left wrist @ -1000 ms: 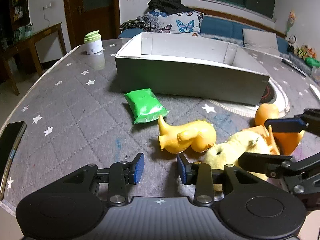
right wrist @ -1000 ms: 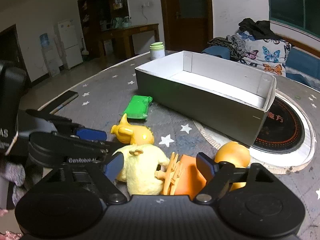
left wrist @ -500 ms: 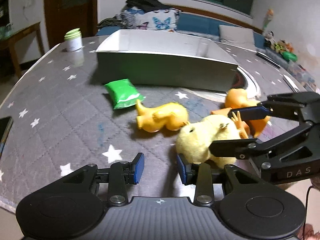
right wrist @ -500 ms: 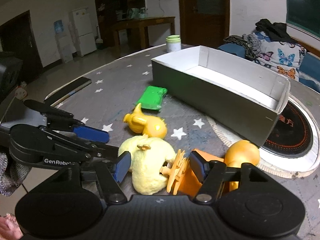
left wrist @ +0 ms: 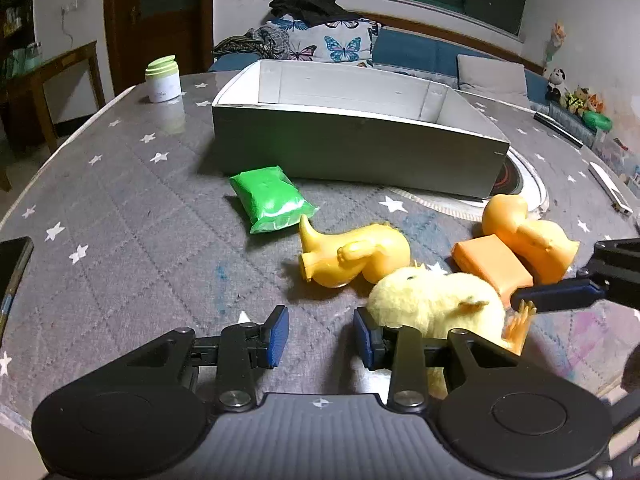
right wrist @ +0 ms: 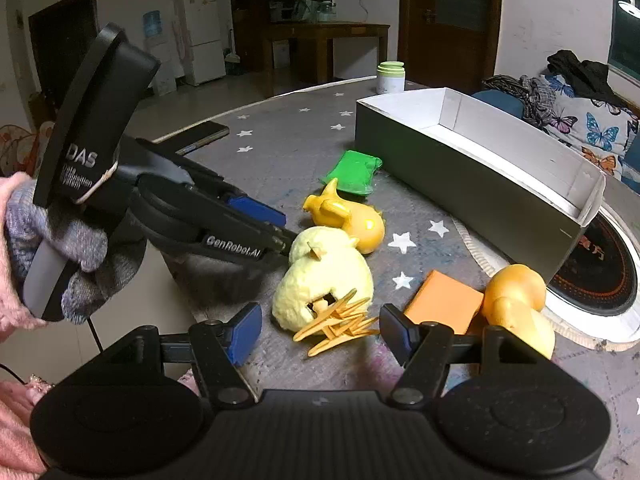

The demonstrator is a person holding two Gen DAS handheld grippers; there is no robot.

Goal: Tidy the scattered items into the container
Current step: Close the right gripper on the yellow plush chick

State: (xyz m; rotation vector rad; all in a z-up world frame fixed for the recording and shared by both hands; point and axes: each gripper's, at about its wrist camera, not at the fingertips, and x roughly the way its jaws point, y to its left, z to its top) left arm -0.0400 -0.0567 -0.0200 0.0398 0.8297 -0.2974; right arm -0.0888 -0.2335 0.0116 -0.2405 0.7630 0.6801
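While both of our grippers hang low over the worktop (left wrist: 120, 208), neither has anything in it: the right gripper (right wrist: 320, 334) is spread wide in the lower middle of its frame, straddling the orange feet of the plush chick (right wrist: 324, 276), and the left gripper (left wrist: 318, 336) is parted too, its right finger just beside or perhaps touching the chick's fluff, which the view does not settle.

Compared with a second ago, we have pulled the right gripper back a little; the chick then sat deep between its fingers, and now only the feet lie in the gap. The left gripper has swung so that the chick lies at the lower right of its frame. So the grasp is being re-lined, not closed.

Outward from there lie the toppled yellow duck (left wrist: 352, 256) at centre, the orange block (left wrist: 492, 264) and a second duck (left wrist: 528, 236) at right, and the green packet (left wrist: 268, 198) toward the box (left wrist: 352, 148). The box, in the upper middle of the frame, shows no item inside, so we judge the tidying has barely begun.
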